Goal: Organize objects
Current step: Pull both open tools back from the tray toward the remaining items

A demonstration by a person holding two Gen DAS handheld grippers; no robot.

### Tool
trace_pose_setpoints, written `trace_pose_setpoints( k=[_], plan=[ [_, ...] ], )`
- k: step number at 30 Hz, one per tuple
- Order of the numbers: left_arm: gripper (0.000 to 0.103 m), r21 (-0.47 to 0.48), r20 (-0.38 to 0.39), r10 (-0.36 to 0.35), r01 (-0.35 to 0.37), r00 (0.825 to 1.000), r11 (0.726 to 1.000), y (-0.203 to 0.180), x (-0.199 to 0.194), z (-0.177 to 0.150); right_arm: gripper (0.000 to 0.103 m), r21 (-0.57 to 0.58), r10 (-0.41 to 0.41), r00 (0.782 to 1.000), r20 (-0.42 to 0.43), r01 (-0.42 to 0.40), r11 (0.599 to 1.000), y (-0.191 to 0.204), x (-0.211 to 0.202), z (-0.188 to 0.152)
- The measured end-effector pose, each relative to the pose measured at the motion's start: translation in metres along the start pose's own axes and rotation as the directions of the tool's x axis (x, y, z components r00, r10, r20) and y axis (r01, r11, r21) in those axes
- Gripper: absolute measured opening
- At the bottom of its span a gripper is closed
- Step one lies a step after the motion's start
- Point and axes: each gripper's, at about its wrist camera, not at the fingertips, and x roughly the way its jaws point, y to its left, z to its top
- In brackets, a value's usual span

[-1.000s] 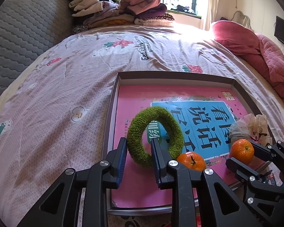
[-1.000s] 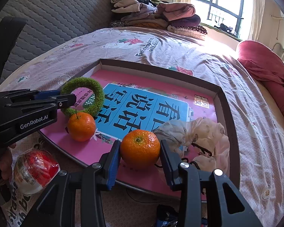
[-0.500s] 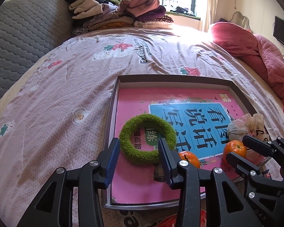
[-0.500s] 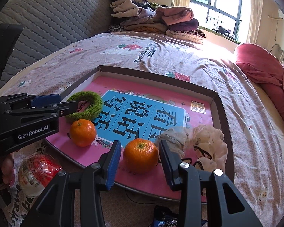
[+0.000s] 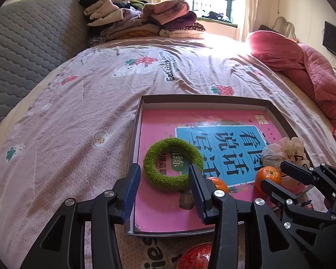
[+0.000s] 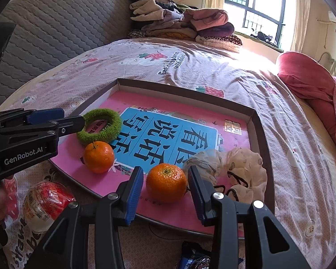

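Note:
A shallow dark-rimmed box tray (image 5: 203, 97) (image 6: 186, 87) with a pink and blue printed sheet lies on the bed. A green fuzzy ring (image 5: 173, 164) (image 6: 99, 129) rests flat in its near left part. My left gripper (image 5: 163, 170) (image 6: 65, 117) straddles the ring's near edge; its jaws are opening and the pads do not press on it. One orange (image 6: 166, 182) (image 5: 267, 177) sits on the tray at the fingertips of my right gripper (image 6: 165, 172) (image 5: 272, 173), which is open and not pressing it. A second orange (image 6: 98, 157) (image 5: 217, 183) sits between ring and first orange.
A crumpled cream fabric piece (image 6: 235, 168) lies in the tray's near right corner. A red-wrapped cup (image 6: 42, 201) and a dark packet (image 6: 194, 260) lie on the bed before the tray. Folded clothes (image 5: 141, 18) are piled at the headboard, a pink quilt (image 5: 302, 67) at the right.
The left gripper opened and let go of the green ring, which went from standing upright to lying flat. The right gripper drew back slightly from its orange.

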Motion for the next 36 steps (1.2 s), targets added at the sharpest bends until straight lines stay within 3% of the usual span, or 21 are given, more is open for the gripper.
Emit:
trace_pose_setpoints(
  k=[15,36],
  plan=[
    [0.053,0.014,0.025,-0.028,0.028,0.999,1.000,-0.016,-0.044,-0.011,0.041,0.021,0.009,0.999,0.048,-0.010,1.000,-0.003,-0.038,0.003],
    [0.059,0.012,0.068,-0.016,0.015,0.998,1.000,-0.013,-0.088,-0.025,0.042,0.027,0.017,0.982,0.186,-0.023,0.999,-0.001,-0.105,0.006]
  ],
)
